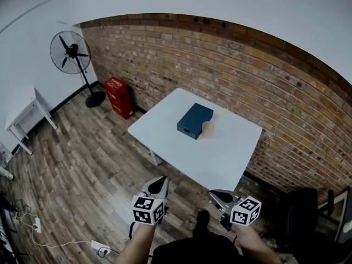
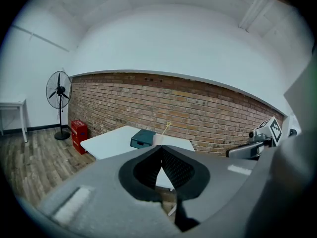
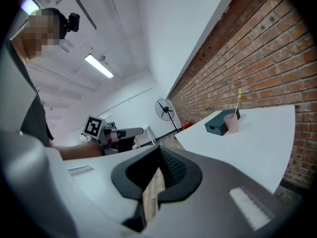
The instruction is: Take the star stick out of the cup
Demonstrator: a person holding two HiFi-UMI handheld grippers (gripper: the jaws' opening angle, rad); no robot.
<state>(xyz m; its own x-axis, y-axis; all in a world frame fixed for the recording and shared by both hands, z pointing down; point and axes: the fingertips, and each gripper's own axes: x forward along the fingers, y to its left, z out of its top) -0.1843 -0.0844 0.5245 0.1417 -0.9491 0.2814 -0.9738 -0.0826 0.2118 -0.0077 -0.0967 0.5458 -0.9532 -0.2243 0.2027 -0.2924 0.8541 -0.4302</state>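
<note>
Yellow star stick [image 3: 238, 100] leans in pink cup [image 3: 231, 123] (on white table [image 3: 257, 138])

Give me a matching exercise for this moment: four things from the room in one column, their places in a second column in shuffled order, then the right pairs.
Things
1. star stick
2. cup
3. fan
4. red crate

Places
A. on the white table, beside the blue box
B. upright in the cup
C. on the floor between the fan and the white table
D. on a tall stand near the room's corner

Pairs: 1-B, 2-A, 3-D, 4-C
</note>
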